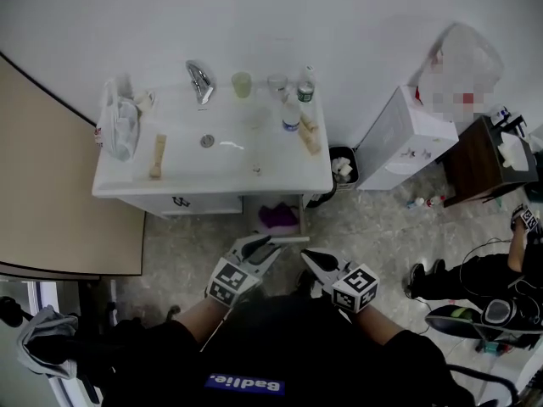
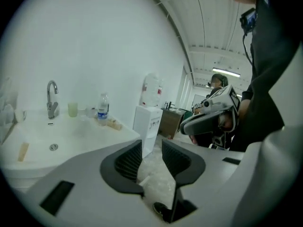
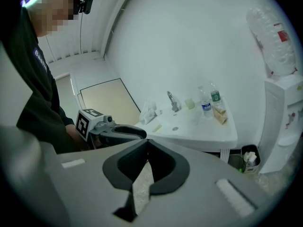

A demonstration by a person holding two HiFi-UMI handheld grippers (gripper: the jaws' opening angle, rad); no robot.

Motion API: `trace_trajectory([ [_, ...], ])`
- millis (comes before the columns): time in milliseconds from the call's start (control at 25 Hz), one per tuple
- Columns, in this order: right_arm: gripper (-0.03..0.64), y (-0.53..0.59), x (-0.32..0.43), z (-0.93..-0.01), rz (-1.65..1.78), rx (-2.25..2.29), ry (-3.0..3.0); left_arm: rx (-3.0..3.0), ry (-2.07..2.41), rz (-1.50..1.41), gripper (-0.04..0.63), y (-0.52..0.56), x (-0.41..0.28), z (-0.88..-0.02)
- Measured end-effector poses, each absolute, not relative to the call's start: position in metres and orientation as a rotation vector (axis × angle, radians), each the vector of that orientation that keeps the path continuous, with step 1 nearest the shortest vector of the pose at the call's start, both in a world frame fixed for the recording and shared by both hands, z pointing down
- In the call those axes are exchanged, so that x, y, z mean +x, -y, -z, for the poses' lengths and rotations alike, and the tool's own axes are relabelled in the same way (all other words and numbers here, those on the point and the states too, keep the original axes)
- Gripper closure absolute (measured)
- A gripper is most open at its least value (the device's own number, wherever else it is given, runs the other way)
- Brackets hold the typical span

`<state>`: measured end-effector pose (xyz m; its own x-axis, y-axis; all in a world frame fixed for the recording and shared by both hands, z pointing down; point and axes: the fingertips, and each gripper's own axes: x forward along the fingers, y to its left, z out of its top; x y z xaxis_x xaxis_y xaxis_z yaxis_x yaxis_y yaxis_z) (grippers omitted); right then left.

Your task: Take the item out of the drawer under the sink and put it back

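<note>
The white sink cabinet (image 1: 212, 181) stands ahead of me, with a shut drawer front (image 1: 191, 203) under the basin. To its right, in the open space below the counter, lies a purple item (image 1: 278, 217). Both grippers hover side by side in front of the cabinet, short of the purple item. My left gripper (image 1: 265, 246) (image 2: 151, 143) is open, with only floor showing between its ribbed pads. My right gripper (image 1: 307, 255) (image 3: 147, 143) has its tips touching and holds nothing. Each gripper shows in the other's view.
On the counter are a tap (image 1: 199, 81), a green cup (image 1: 242, 84), a water bottle (image 1: 291, 117) and a plastic bag (image 1: 119, 125). A small bin (image 1: 342, 166) and a water dispenser (image 1: 407, 138) stand to the right. A person sits on the floor at far right (image 1: 484, 278).
</note>
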<state>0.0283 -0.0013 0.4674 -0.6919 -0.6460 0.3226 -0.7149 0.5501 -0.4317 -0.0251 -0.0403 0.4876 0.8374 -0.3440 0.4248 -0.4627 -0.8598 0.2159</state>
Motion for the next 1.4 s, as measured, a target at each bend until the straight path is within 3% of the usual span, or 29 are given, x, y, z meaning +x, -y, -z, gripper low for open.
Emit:
trace_trajectory([
  [640, 0.615, 0.005, -0.009, -0.373, -0.632, 1.094, 2.866, 2.79, 0.519, -0.139, 0.589, 0.007, -0.031, -0.352],
  [1400, 0.615, -0.009, -0.03, -0.377, -0.556, 0.992, 2.866, 2.783, 0.534, -0.157, 0.589, -0.003, -0.041, -0.361],
])
